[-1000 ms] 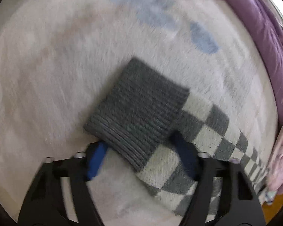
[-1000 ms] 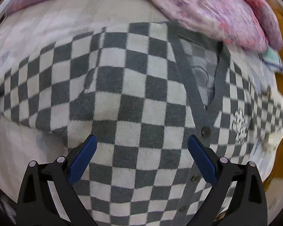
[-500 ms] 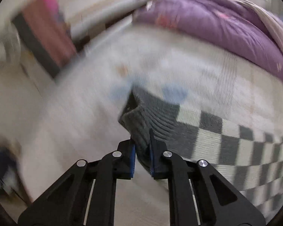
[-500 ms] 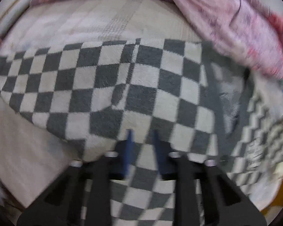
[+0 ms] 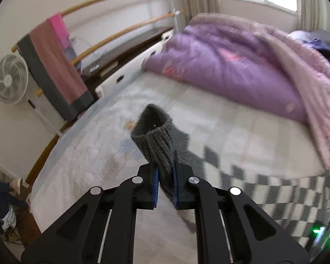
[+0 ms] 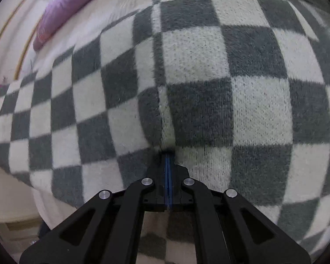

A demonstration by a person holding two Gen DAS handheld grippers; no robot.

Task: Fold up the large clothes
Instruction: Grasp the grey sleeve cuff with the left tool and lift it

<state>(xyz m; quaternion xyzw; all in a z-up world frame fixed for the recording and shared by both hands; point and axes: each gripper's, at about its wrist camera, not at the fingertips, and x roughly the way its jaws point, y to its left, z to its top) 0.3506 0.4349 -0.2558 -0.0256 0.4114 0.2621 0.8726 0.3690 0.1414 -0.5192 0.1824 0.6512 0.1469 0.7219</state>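
Ribbed grey cuff (image 5: 153, 139) (raised off the bed (image 5: 231, 118)) sits clamped in the left gripper (image 5: 165, 183) — right gripper (image 6: 168, 177) pinched together on the checkered cardigan (image 6: 198, 77).

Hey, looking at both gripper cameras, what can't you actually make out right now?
- Left wrist view: the sleeve behind the cuff is hidden by the left gripper; the cardigan is blurred and cut off at the right edge.
- Right wrist view: the right gripper fingers are buried in knit, so any pinched fabric is hidden; the cardigan's outline runs off-frame.
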